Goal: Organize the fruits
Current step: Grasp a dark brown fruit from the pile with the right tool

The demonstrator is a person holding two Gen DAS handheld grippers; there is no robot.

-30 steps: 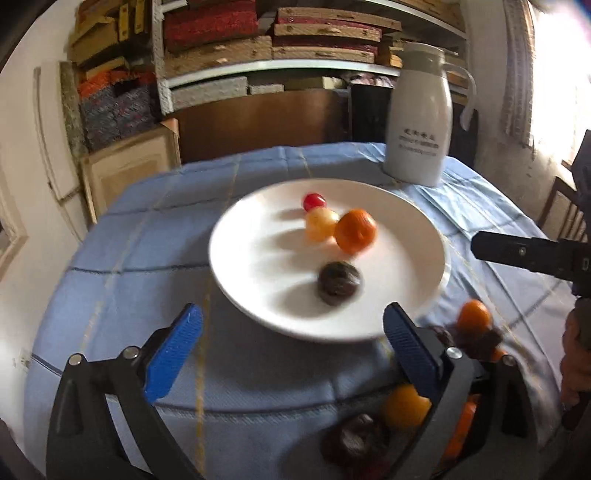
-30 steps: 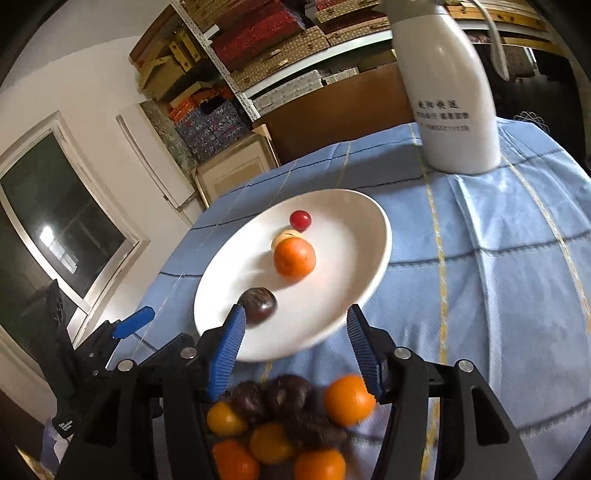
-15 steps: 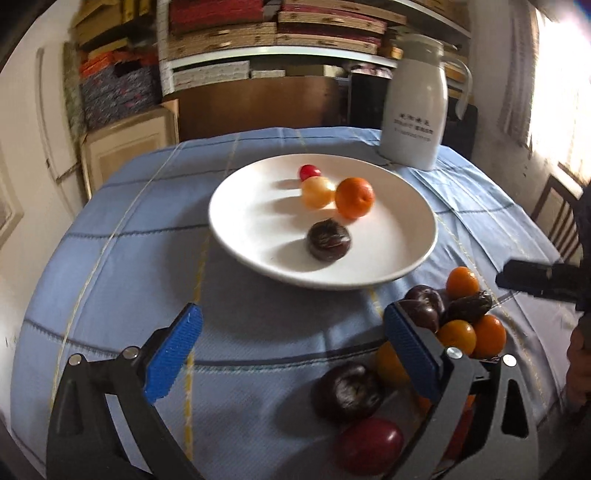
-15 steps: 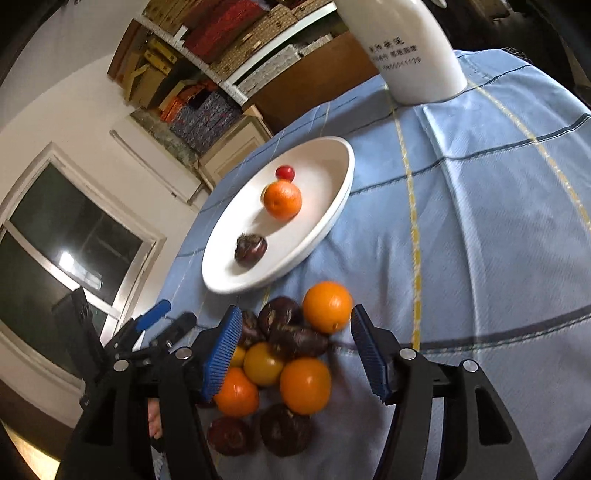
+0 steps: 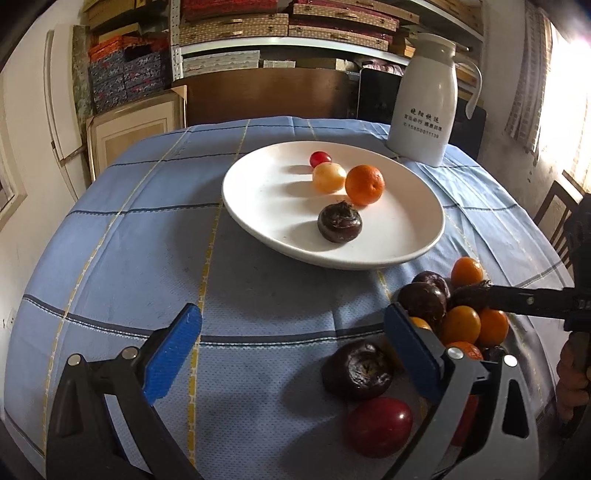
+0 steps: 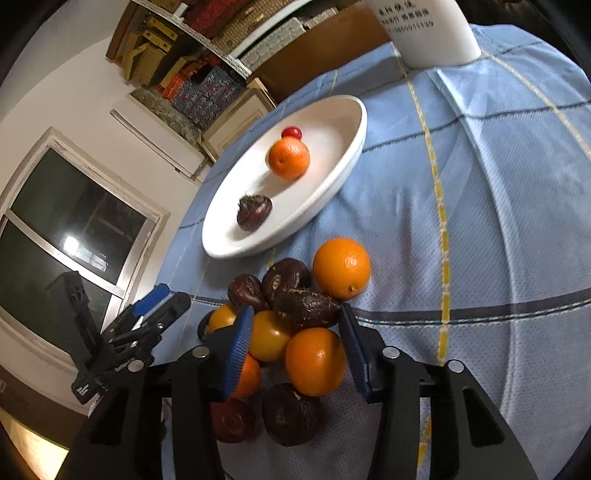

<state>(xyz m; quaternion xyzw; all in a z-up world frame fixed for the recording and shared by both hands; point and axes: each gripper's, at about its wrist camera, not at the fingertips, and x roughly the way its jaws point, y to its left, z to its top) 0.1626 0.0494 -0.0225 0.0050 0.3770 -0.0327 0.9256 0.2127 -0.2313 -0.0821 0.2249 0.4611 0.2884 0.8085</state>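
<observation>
Left gripper [image 5: 291,350] spread wide over checked blue cloth [image 5: 147,240], gripping nothing. Right gripper [image 6: 297,343] also gaping, ribbed blue pads [image 6: 240,343] flanking a dimpled orange [image 6: 316,362] atop the fruit pile [image 6: 291,321]; pad contact probably none, hard to tell. Glossy white plate [image 5: 258,206] holds one orange, a wrinkled dark chestnut [image 5: 340,222], a yellow fruit and a small red one.

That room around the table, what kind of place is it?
Probably a lived-in home room that doubles as storage: a table under a blue checked cloth, a white thermos jug on it, and shelves stacked with boxes behind.
</observation>
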